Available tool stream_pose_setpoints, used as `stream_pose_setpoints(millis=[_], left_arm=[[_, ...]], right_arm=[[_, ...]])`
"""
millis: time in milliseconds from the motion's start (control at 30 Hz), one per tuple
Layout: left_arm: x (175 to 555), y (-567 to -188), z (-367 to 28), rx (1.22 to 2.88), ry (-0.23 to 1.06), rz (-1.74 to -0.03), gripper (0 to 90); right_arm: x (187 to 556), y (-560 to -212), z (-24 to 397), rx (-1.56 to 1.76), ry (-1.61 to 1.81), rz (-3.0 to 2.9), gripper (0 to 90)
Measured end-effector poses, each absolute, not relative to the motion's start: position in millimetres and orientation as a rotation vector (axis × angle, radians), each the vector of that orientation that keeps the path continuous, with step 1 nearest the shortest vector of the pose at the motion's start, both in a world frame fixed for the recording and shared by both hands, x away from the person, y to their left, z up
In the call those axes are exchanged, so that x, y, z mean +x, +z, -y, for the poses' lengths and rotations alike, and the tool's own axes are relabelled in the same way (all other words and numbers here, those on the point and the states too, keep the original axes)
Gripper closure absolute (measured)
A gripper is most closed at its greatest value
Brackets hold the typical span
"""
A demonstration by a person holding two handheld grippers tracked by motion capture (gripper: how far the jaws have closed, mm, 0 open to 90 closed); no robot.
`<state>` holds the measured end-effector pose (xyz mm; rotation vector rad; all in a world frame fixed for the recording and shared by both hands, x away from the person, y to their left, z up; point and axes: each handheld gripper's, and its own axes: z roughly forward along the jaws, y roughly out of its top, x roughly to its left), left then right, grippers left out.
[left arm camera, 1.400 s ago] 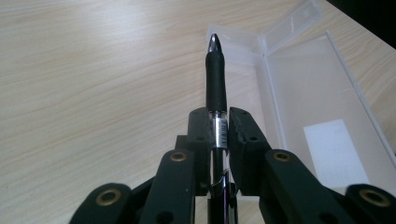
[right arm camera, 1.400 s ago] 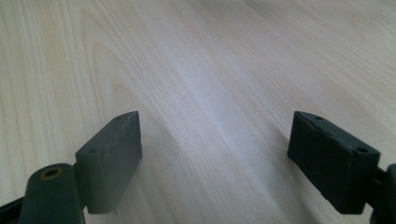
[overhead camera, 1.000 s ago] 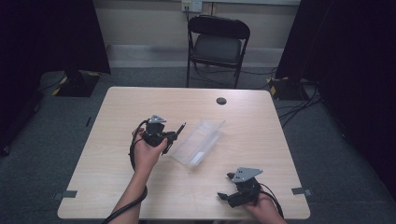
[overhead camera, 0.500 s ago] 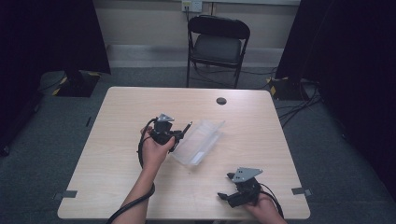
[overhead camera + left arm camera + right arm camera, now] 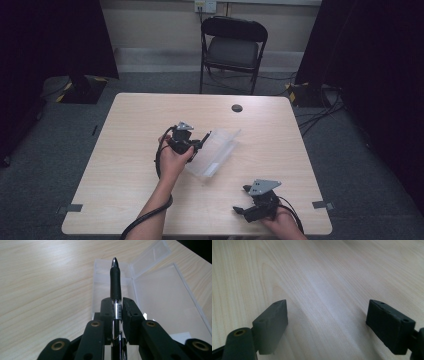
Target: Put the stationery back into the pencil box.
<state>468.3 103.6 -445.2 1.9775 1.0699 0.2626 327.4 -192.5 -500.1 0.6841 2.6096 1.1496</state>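
The left gripper (image 5: 117,306) is clamping a black pen (image 5: 115,282) in its jaws, tip hovering over the open clear case (image 5: 160,297) mid-tabletop (image 5: 125,150). The pen probably isn't in the case yet. The right gripper (image 5: 327,325) is resting near right, jaws wide apart and empty.

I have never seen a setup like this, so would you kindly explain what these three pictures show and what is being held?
A person at a wooden table holds a hand-operated two-jaw gripper in each hand. The high view looks down from above. The other two pictures come from cameras riding on the grippers. The left gripper is shut on a black pen, pointed over an open clear plastic case on the table. The right gripper sits near the table's front edge, jaws open, holding nothing. A folding chair stands behind.
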Motion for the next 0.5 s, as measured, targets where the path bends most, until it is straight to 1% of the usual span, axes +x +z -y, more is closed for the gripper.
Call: stream_pose_setpoints(millis=[500], left_arm=[[475.0,-453.2,-89.8,1.974,0.253,-1.063,79.6]], right_arm=[[327.5,-500.1,192.5,0.685,1.149,-2.609,16.7]])
